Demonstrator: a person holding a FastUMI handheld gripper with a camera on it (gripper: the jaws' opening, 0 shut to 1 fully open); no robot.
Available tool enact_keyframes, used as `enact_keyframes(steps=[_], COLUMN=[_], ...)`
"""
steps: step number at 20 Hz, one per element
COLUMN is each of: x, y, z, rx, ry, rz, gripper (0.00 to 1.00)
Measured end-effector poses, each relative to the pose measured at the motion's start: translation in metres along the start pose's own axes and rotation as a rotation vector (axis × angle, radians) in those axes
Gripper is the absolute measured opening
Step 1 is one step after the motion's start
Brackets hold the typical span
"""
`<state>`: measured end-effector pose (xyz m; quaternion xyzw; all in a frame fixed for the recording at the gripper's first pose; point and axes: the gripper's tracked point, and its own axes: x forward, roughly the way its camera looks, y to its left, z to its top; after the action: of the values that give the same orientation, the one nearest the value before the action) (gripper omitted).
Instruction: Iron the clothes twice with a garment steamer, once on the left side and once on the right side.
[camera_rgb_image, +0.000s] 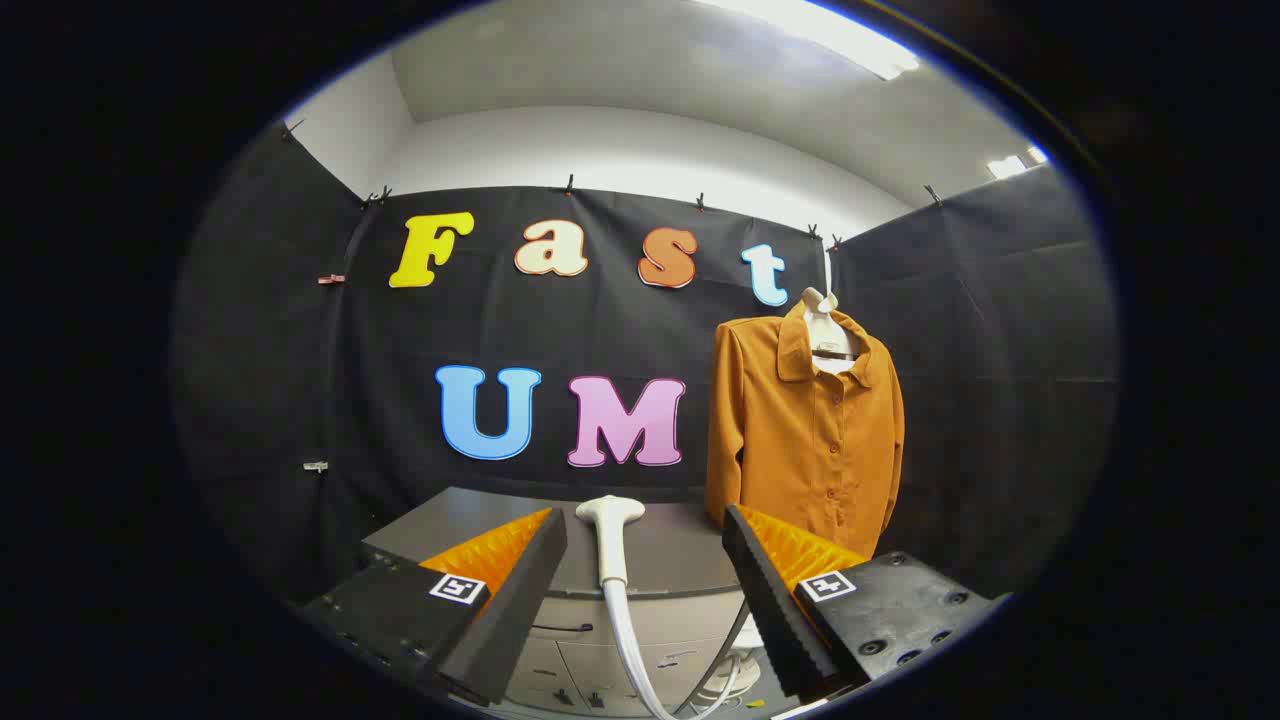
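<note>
Closest in, your gripper had its two fingers spread wide with nothing held, and the gap was lined up pretty nicely on the white plastic garment steamer head. That steamer stood upright just ahead of the fingers, flat nozzle on top, handle running down into a pale hose that curled away below. It sat at the near edge of a grey cabinet top, and the grey cabinet's drawers showed underneath.

My take: you were at the grab-the-steamer step, nothing ironed yet. To do it well, I'd have gone straight in and closed on the handle below the flared nozzle, not on the nozzle itself, so the head stayed free to face the cloth. I'd also have watched that hose so it didn't snag on the cabinet edge when lifting.

Further back, the rust-orange button-up shirt hung on a white hanger against the black cloth wall, off beyond the right finger. Both front sides looked reachable from there.
</note>
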<state>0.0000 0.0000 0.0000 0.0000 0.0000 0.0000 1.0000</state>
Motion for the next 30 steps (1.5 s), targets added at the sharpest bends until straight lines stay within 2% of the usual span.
enact_keyframes(steps=[21,30], x=[0.006,0.002], y=[0.009,0.030], z=[-0.006,-0.015], rx=[0.007,0.006], ry=[0.034,0.063], rz=[-0.010,-0.032], gripper=[0.98,0.98])
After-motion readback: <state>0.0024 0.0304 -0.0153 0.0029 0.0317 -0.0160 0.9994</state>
